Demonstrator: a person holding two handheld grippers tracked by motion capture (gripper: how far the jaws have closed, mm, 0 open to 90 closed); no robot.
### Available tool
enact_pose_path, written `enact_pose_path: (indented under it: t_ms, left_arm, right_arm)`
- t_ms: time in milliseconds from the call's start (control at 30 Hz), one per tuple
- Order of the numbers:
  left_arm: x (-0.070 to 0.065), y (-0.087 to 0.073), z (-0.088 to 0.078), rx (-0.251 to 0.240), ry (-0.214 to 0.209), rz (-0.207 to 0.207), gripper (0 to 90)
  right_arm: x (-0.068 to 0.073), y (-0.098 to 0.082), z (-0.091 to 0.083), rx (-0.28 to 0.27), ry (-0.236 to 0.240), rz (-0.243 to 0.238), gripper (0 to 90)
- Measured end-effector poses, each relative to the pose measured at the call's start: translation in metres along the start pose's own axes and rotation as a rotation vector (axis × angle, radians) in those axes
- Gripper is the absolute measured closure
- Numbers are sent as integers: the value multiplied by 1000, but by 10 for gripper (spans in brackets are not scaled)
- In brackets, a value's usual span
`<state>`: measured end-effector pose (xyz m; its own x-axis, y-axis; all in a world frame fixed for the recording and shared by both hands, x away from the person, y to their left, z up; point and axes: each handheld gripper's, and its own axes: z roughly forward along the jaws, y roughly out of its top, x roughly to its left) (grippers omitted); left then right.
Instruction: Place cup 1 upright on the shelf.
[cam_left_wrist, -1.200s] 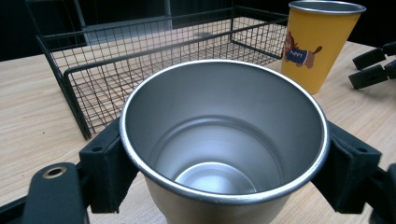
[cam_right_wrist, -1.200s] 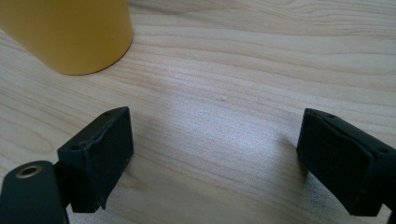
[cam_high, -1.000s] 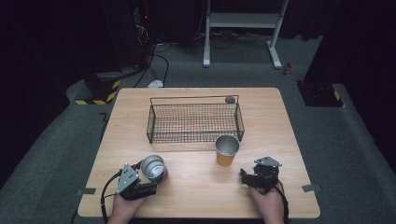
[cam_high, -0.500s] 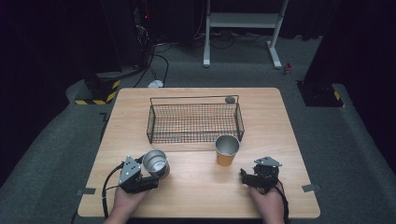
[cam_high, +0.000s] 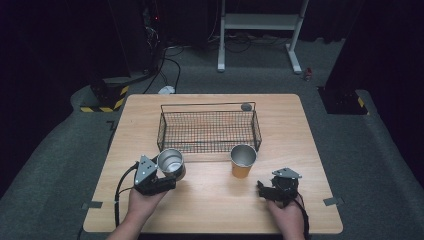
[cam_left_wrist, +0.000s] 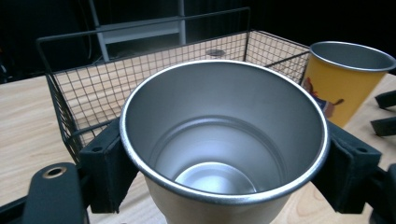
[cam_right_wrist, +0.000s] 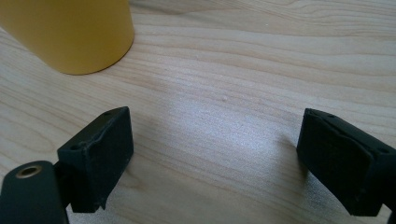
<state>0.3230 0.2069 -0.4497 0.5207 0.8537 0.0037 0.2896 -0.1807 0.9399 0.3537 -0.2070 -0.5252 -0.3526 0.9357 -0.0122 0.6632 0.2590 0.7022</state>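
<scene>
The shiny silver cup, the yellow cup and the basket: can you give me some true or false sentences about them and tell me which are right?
1. The left gripper is shut on the silver cup. True.
2. The silver cup has juice in it. False: its inside is bare metal down to the bottom.
3. The yellow cup stands inside the wire basket. False: it stands on the table just in front of the basket's near right corner.
4. The right gripper is open with nothing between its jaws. True: bare wood shows between them.
5. The yellow cup lies tipped on its side. False: it stands upright, mouth up.
</scene>
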Motion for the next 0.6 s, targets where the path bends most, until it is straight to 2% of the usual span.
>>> enact_pose_path:
  t_ms: [67,233,333,500,600]
  left_arm:
    - [-1,3,3,15,8,31,189]
    - [2,10,9,12,-14,20,189]
    - [3,18,13,-13,-11,40,188]
    - [6,28,22,-43,-11,21,188]
    - [9,31,28,-44,-4,15,189]
  right_arm:
    - [0,0,0,0,0,0,107]
    - [0,0,0,1,0,1,106]
    - [0,0,0,0,0,-1,106]
    - [0,0,0,-1,1,-5,106]
    - [0,0,0,-1,0,-4,107]
